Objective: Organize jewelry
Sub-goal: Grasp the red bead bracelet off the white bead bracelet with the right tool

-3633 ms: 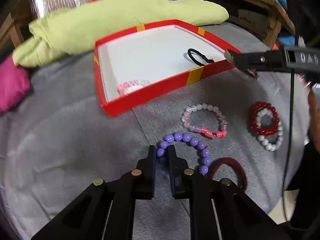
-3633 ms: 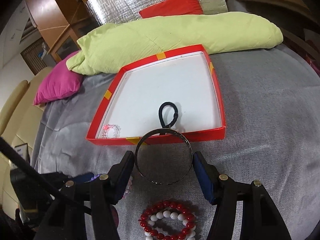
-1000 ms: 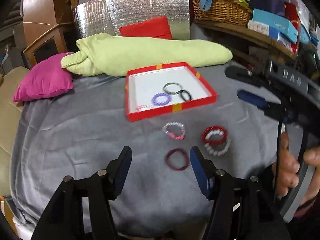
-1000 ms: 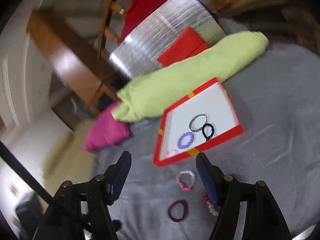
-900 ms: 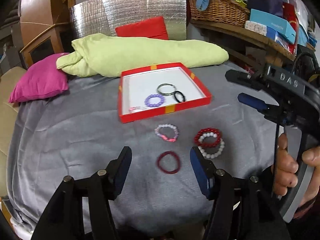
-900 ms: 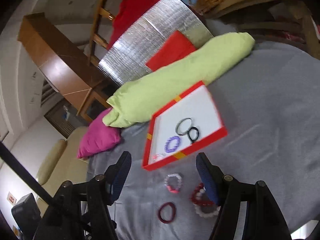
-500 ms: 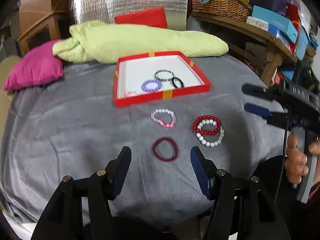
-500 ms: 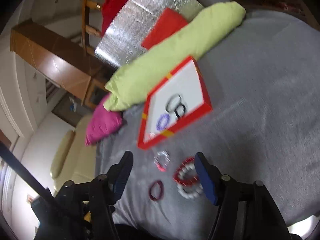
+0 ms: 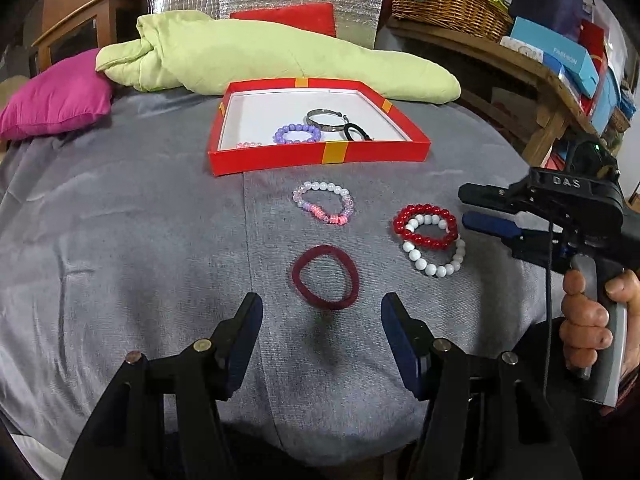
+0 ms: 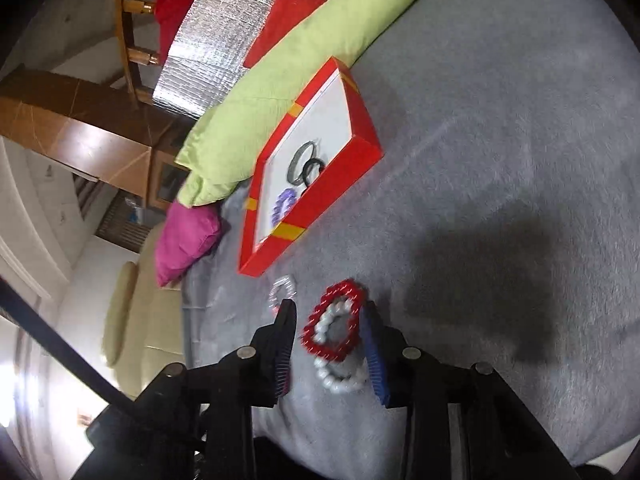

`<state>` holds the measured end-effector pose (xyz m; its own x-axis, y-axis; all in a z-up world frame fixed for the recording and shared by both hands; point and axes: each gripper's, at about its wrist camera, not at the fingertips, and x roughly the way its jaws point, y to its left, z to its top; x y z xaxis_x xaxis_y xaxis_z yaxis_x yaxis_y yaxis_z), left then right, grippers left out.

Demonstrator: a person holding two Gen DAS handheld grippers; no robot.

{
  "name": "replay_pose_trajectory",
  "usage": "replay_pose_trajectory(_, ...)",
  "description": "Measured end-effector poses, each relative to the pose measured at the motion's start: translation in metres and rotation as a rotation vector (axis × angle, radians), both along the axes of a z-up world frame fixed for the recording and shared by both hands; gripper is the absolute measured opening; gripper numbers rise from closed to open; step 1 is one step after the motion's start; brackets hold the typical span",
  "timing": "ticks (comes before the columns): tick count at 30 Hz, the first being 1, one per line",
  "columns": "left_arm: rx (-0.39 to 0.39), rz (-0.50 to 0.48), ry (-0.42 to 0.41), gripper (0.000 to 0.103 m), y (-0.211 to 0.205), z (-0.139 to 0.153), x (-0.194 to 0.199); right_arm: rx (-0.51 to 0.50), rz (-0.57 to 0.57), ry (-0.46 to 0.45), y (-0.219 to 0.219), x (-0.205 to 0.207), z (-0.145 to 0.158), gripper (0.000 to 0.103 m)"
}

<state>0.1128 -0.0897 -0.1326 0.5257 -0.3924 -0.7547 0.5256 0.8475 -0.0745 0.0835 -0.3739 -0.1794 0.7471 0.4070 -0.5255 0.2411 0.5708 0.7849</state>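
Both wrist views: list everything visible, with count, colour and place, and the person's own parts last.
tray: 1, red with white floor, on the grey cloth.
metal bangle: 1, silver, in the tray.
purple bead bracelet: 1, in the tray.
black hair tie: 1, in the tray.
pink bead bracelet: 1, tray's near left corner, partly hidden.
pink-white bracelet: 1, on the cloth before the tray.
maroon hair tie: 1, cloth, ahead of the left gripper.
red bead bracelet: 1, overlapping the white bead bracelet, 1.
cloth: 1, grey.
green pillow: 1.
magenta cushion: 1.
wicker basket: 1, shelf.
left gripper: open.
right gripper: open, around the red and white pair.
hand: 1, on the right gripper's handle.
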Motion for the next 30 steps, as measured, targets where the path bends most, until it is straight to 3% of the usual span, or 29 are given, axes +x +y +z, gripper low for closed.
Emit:
replay_pose_trajectory(3, -0.002, 0.007, 0.01, 0.063, 0.0, -0.002, 0.002, 0.001, 0.005, 0.034, 0.0, 0.01, -0.008, 0.034)
replay_pose_trajectory(7, 0.006, 0.028, 0.023, 0.063, 0.001, -0.004, 0.006, -0.073, 0.029, 0.059, 0.007, 0.021, -0.011, 0.011)
replay_pose_trajectory(12, 0.02, 0.032, 0.02, 0.063, -0.003, -0.004, 0.005, -0.117, -0.03, 0.013, 0.003, 0.014, -0.001, 0.011)
replay_pose_trajectory(19, 0.063, 0.03, 0.026, 0.063, -0.012, -0.012, 0.011, -0.003, -0.154, -0.025, -0.025, 0.002, -0.005, 0.011)
replay_pose_trajectory(30, 0.13, 0.021, 0.038, 0.063, -0.033, -0.029, 0.027, 0.049, -0.184, -0.029, -0.039, -0.005, -0.007, 0.011)
